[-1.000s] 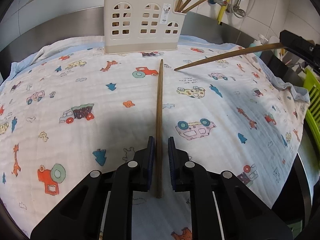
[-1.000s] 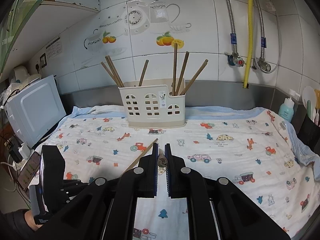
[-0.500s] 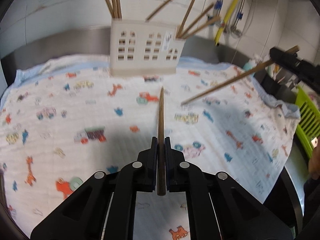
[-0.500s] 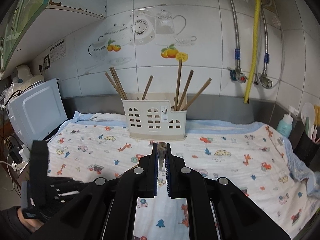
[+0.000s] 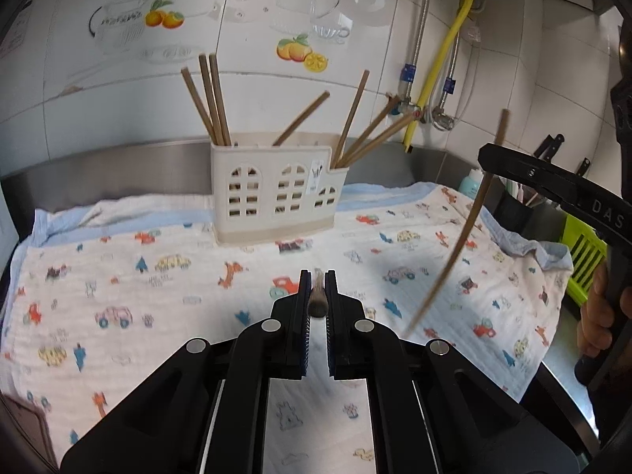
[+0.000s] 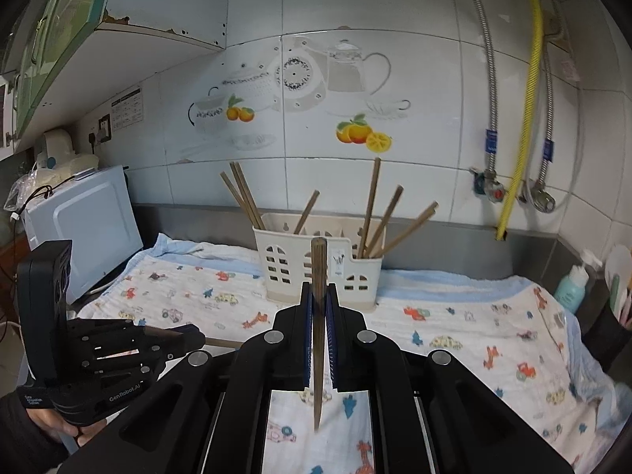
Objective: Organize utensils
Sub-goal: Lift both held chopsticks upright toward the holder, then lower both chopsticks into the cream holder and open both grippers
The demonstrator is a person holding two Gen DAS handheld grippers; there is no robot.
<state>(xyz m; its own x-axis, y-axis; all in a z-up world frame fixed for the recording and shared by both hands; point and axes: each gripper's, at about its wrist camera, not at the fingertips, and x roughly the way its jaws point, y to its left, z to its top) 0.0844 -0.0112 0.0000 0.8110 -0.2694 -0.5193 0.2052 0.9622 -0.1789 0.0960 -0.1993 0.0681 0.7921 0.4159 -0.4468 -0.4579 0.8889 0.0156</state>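
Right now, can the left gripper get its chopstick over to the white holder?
Probably yes. The left gripper is shut on its chopstick, and only bare cloth lies between it and the holder. The right gripper's chopstick hangs off to the side.

In the left wrist view, the chopstick (image 5: 317, 303) clamped in the left gripper (image 5: 317, 276) shows only its blunt end, the rest hidden behind it. The right gripper's chopstick (image 5: 458, 245) is motion-blurred toward its lower tip. The lower parts of the chopsticks (image 6: 369, 213) standing in the utensil holder (image 6: 284, 268) are hidden by its walls.
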